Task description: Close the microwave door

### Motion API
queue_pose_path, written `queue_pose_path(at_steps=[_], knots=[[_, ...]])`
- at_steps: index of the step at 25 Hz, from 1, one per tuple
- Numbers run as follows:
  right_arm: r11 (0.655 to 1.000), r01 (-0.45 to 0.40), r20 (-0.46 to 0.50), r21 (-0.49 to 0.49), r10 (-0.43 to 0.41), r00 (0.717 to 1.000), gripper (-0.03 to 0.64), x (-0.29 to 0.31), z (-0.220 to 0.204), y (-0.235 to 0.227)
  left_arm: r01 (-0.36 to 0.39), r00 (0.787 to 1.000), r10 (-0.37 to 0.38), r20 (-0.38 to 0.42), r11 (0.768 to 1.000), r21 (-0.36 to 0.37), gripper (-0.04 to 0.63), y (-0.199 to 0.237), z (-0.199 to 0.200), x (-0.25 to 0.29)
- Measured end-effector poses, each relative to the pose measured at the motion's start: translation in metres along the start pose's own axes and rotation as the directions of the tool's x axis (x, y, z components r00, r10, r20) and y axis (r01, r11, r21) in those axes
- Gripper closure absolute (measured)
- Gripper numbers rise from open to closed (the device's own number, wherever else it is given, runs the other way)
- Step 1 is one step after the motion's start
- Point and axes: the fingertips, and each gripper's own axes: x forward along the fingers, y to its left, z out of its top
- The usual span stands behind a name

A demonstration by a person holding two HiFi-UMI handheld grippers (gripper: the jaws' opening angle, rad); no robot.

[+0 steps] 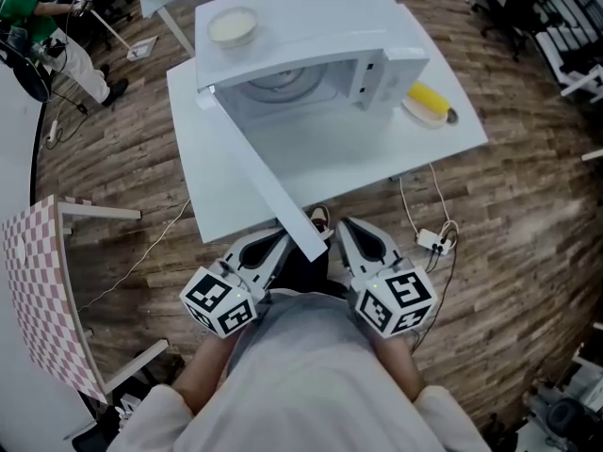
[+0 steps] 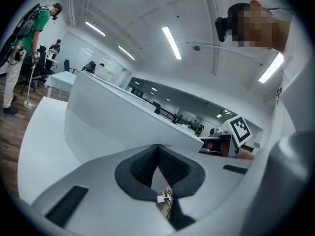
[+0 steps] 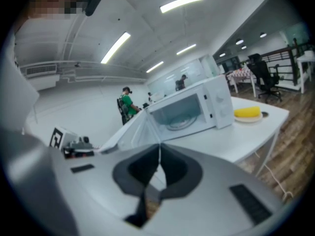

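So the microwave door (image 1: 266,177) is wide open right now. It's a long white slab hinged at the left corner of the microwave (image 1: 311,50), which sits on the white table (image 1: 377,163) in the upper middle of the head view. The door runs diagonally down the frame, and its free end lands at lower centre, right between my two tongs. The cavity is bare apart from the glass turntable, so nothing is in the way of the swing. I'd call this the very start of the job: closing hasn't begun and I'm only lined up. My left gripper (image 2: 157,154) has its jaws pressed together with nothing in them, and my right gripper (image 3: 158,151) is the same, pinched closed and empty. Both are tucked low near my body. The door's end looks close to the tips, but I can't tell if it's touching either one. For the next move I reckon I don't need a grab at all. I'd put the closed left tongs against the door's outer face, the side toward the frame's left, and shove it round toward the control panel until it latches. A round dish (image 1: 232,26) sits on top of the microwave, and a plate with something yellow (image 1: 426,103) sits to its right.
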Motion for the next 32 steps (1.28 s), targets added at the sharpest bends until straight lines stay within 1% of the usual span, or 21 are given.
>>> queue_pose_path(at_steps=[2,6,7,11,16,24,32], knots=[[1.000,0.006,0.004,0.007,-0.006,1.000,0.594,0.001,0.002,-0.005,0.003,1.000,-0.003,-0.009,1.000,0.005,0.578,0.000,0.003,0.006],[1.000,0.017,0.016,0.024,-0.017,1.000,0.594,0.003,0.008,-0.017,0.016,0.998,-0.011,-0.057,0.996,0.092,0.578,-0.005,0.005,0.020],[0.999,0.020,0.018,0.028,-0.020,1.000,0.594,0.004,0.009,-0.020,0.023,0.998,-0.017,-0.064,0.995,0.096,0.578,-0.005,0.006,0.023],[0.999,0.029,0.025,0.041,-0.030,0.999,0.594,0.006,0.014,-0.030,0.041,0.997,-0.037,-0.068,0.998,0.055,0.578,-0.003,0.010,0.034],[0.998,0.038,0.030,0.058,-0.040,0.999,0.594,0.006,0.018,-0.040,0.051,0.996,-0.046,-0.073,0.997,0.060,0.578,-0.005,0.015,0.045],[0.997,0.044,0.034,0.066,-0.047,0.998,0.594,0.008,0.024,-0.053,0.063,0.995,-0.060,-0.077,0.997,0.041,0.578,-0.007,0.020,0.061],[0.995,0.057,0.043,0.079,-0.061,0.997,0.594,0.011,0.032,-0.066,0.083,0.993,-0.078,-0.086,0.995,0.051,0.578,-0.008,0.027,0.077]])
